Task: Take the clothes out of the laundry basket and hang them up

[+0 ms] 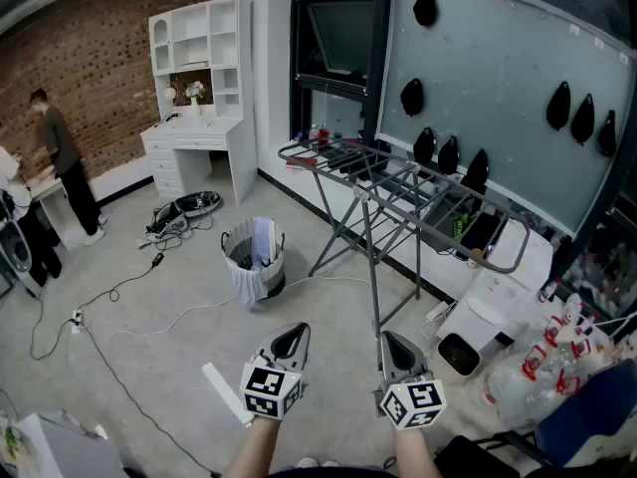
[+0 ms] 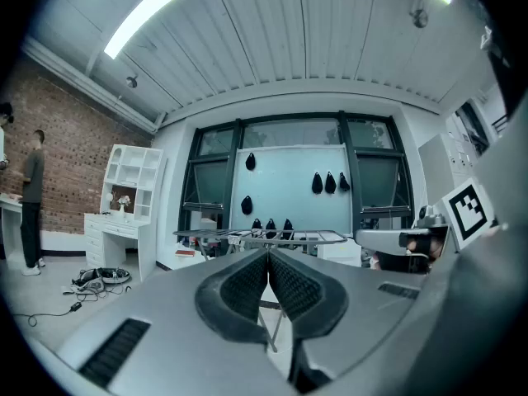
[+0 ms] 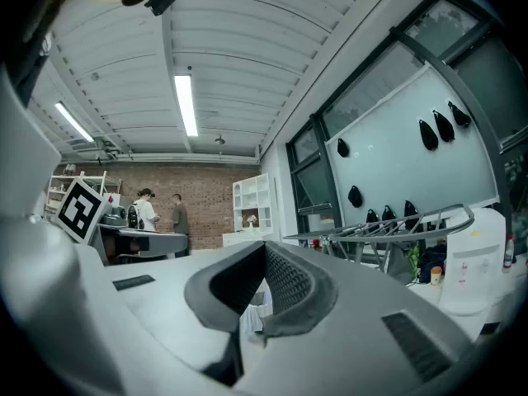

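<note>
Grey basket (image 1: 253, 257) with clothes (image 1: 262, 239) stands on floor, well ahead of left gripper (image 1: 291, 340) fingers. Rack (image 1: 398, 182) ahead of right gripper (image 1: 399, 351). Both pairs of fingers pressed together, empty. Likely step: approach basket, part fingers before dipping in, pinch top garment only.

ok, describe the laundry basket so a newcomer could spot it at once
Find the grey metal drying rack before the big window wall. Left of its legs, on the concrete floor, stands the laundry basket. It is the only round, open-topped container there, with pale clothes spilling over its rim.
</note>
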